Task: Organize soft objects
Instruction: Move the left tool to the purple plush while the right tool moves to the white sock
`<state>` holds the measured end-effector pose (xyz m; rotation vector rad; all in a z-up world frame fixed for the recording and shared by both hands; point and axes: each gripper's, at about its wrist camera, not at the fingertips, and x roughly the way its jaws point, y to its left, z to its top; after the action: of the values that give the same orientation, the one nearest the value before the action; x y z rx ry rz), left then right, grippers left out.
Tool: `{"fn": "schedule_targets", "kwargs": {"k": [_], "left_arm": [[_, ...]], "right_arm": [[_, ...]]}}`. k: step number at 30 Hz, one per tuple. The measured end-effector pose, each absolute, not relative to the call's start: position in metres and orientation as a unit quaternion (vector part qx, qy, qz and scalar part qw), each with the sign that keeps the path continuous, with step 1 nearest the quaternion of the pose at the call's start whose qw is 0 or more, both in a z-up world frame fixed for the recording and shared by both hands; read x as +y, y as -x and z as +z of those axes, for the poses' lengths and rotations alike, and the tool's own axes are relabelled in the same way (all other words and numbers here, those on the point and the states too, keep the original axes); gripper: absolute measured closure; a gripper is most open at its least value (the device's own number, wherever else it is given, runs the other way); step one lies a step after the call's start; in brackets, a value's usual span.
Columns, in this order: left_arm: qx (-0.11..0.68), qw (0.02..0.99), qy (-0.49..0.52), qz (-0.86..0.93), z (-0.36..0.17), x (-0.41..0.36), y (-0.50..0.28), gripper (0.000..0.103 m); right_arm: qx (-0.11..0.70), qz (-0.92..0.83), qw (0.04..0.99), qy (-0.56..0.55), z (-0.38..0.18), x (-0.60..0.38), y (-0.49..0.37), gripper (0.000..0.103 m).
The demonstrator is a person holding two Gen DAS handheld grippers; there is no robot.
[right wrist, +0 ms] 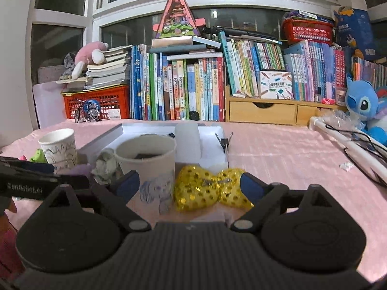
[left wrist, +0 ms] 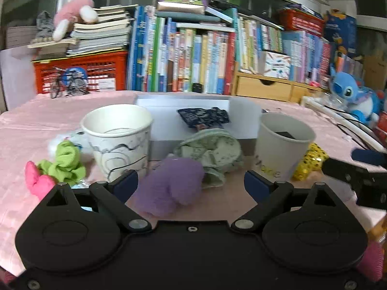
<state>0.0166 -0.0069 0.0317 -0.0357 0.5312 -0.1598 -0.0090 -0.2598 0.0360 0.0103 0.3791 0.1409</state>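
Pink-clothed worktop (right wrist: 278, 149) under crammed bookshelves, strewn with soft things. Left claw (left wrist: 191, 183) spread wide and empty, straddling the purple plush (left wrist: 169, 186), with the green fabric pouch (left wrist: 210, 152) just behind and the patterned paper cup (left wrist: 118, 137) close to the left fingertip. Right claw (right wrist: 189, 184) equally wide, holding nothing, framing the yellow sequined bow (right wrist: 208, 188) beside the second cup (right wrist: 147, 159). Likely trouble: clipping and toppling a light cup (both close to the fingertips) on closing; pinching tablecloth along with the plush; snagging the pouch too; the two claws colliding, being near each other.
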Motion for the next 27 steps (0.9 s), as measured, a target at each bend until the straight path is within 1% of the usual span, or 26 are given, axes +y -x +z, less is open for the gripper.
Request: {"fn": "schedule_targets", "kwargs": {"k": [8, 15, 20, 25, 27], "left_arm": [[0.280, 0.958, 0.036, -0.051, 0.016, -0.005, -0.029, 0.008], [0.289, 0.954, 0.065, -0.037, 0.009, -0.002, -0.040, 0.008], [0.289, 0.954, 0.076, -0.027, 0.006, -0.002, -0.045, 0.010], [0.298, 0.950, 0.086, -0.023, 0.003, 0.000, -0.051, 0.015], [0.302, 0.949, 0.091, -0.022, 0.001, 0.000, -0.053, 0.018]], "right_arm": [[0.203, 0.044, 0.978, -0.005, 0.016, -0.260, 0.017, 0.006], [0.201, 0.019, 0.979, 0.010, 0.008, -0.260, 0.025, 0.006], [0.171, 0.007, 0.985, 0.012, 0.011, -0.259, 0.036, 0.007], [0.150, 0.036, 0.988, 0.019, 0.014, -0.251, 0.051, 0.016], [0.157, 0.047, 0.986, 0.021, 0.014, -0.248, 0.053, 0.022]]}}
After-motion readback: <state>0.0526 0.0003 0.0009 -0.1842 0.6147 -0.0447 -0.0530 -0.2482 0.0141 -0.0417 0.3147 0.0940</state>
